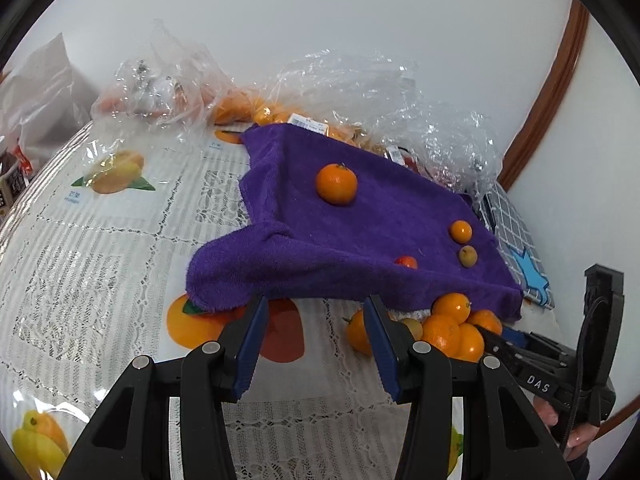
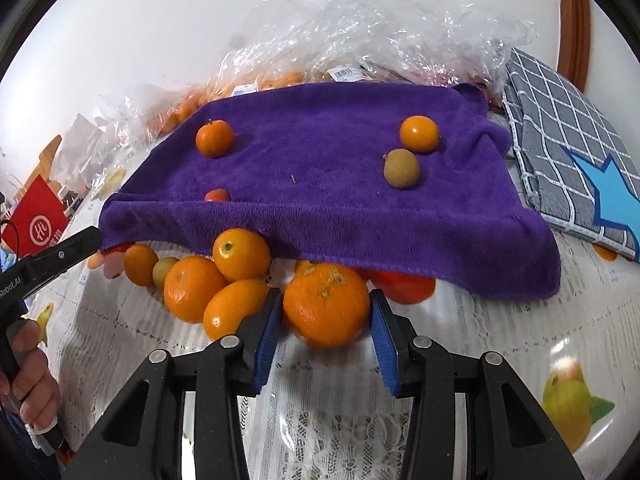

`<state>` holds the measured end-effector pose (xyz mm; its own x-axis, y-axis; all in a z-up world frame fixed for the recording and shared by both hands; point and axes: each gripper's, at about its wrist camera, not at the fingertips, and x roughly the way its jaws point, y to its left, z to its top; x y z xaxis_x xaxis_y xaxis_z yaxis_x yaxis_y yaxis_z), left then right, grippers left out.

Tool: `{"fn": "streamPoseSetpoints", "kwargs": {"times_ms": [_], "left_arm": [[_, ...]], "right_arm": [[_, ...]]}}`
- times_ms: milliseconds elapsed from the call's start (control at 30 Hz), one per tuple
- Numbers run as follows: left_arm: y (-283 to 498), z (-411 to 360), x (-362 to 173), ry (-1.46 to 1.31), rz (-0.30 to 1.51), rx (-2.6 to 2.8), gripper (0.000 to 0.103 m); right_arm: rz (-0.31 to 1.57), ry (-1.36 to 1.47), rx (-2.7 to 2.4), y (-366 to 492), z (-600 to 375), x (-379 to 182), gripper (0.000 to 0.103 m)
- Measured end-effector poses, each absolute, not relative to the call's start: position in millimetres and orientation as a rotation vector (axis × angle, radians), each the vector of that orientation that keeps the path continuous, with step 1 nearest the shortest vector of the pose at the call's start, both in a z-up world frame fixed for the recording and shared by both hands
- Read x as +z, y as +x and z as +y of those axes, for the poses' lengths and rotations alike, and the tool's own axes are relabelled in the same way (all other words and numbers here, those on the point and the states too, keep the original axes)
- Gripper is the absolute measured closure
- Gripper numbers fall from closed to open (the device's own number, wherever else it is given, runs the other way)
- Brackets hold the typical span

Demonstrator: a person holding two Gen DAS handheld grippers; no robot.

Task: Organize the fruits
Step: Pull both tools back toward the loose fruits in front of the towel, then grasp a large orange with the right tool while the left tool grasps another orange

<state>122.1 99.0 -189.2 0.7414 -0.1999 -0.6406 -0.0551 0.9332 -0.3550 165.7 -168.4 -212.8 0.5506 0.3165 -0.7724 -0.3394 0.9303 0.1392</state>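
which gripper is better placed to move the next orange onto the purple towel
Right. The right gripper already has a big orange between its blue pads, just in front of the purple towel. The left gripper is open and empty over the tablecloth.

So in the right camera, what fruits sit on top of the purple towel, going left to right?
Stemmed orange → small red fruit, half hidden by a fold → brownish-green round fruit → small smooth orange, all on the purple towel.

Open desk (image 1: 100, 248) is left before the purple towel (image 1: 360, 232); behind, passage is blocked by crumpled plastic bags (image 1: 360, 80).
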Motion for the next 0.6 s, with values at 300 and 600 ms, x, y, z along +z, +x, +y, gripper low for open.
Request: {"fn": "streamPoseSetpoints", "kwargs": {"times_ms": [300,600], "left_arm": [[129,75,-194,-0.339,0.778,-0.182,0.056],[137,61,-200,-0.337,0.806,-0.179,0.072]], "right_arm": [[0.853,-0.059,0.332,150,-199,-210,0.062],[0.816,-0.003,0.308,136,-229,-207,0.062]]}}
